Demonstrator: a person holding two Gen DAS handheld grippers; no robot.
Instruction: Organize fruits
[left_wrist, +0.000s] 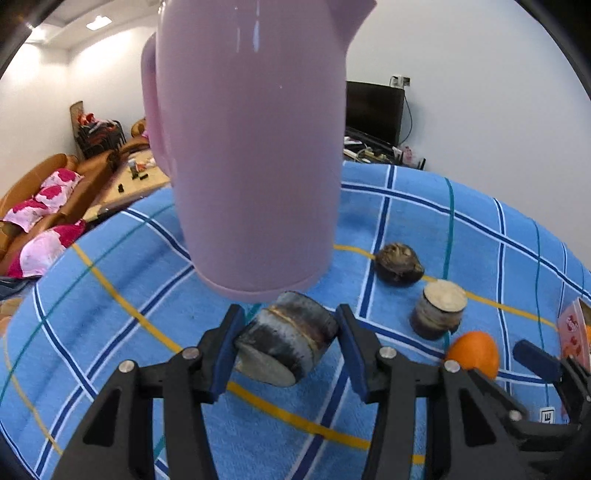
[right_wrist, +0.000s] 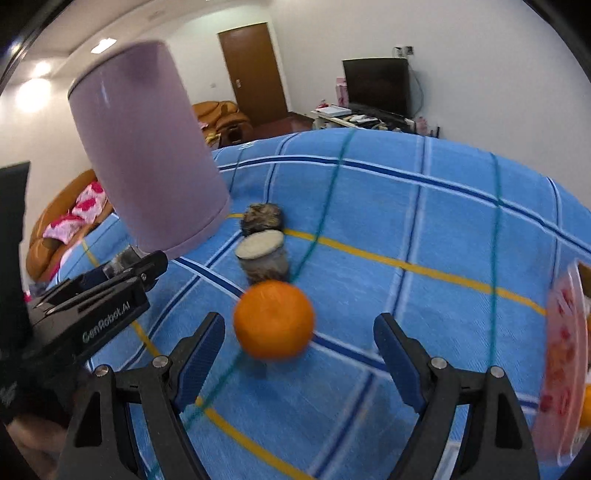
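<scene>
My left gripper (left_wrist: 290, 341) has its blue pads around a dark cut stalk piece (left_wrist: 286, 341) lying on the blue checked cloth (left_wrist: 480, 251); the left pad touches it and a small gap shows at the right pad. A tall pink jug (left_wrist: 251, 147) stands right behind it. My right gripper (right_wrist: 299, 354) is open, with an orange (right_wrist: 274, 319) just ahead between its fingers, untouched. Behind the orange stand a second cut stalk piece (right_wrist: 263, 254) and a dark rough lump (right_wrist: 261, 217). The orange (left_wrist: 474, 352) also shows in the left wrist view.
A pink patterned plate (right_wrist: 565, 369) with an orange fruit on it sits at the cloth's right edge. The left gripper's black body (right_wrist: 92, 314) is at the left of the right wrist view. A sofa, a low table and a TV stand lie beyond the cloth.
</scene>
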